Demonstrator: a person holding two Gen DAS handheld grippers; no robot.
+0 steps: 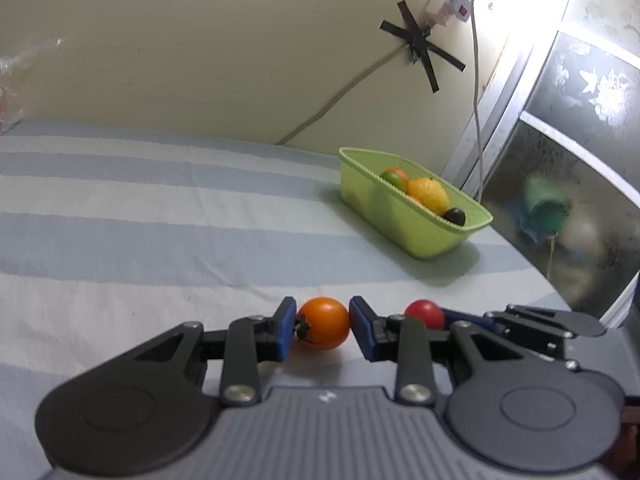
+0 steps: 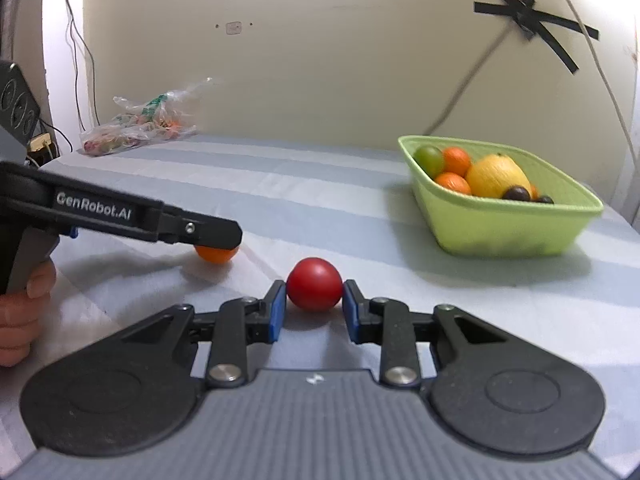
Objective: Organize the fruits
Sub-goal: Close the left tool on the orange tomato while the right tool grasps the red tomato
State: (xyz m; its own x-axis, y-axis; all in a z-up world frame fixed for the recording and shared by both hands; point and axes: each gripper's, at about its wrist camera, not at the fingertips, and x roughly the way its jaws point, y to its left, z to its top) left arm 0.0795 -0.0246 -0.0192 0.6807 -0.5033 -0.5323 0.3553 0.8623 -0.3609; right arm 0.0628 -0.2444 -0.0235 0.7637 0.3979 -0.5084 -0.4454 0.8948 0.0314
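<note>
An orange tomato (image 1: pixel 324 323) with a dark stem sits on the striped cloth between the pads of my left gripper (image 1: pixel 322 326), which touch both its sides. A red tomato (image 2: pixel 314 284) sits between the pads of my right gripper (image 2: pixel 314 306), which close on it. The red tomato also shows in the left wrist view (image 1: pixel 425 313), and the orange one in the right wrist view (image 2: pixel 216 254) under the left gripper. A green basket (image 2: pixel 504 224) holding several fruits, among them a lemon (image 2: pixel 496 176), stands at the right; it also shows in the left wrist view (image 1: pixel 400 220).
A striped blue and white cloth (image 1: pixel 160 216) covers the table. A plastic bag (image 2: pixel 140 124) lies at the far left by the wall. Cables and black tape (image 1: pixel 420 44) hang on the wall. A glass cabinet (image 1: pixel 580 160) stands to the right of the table.
</note>
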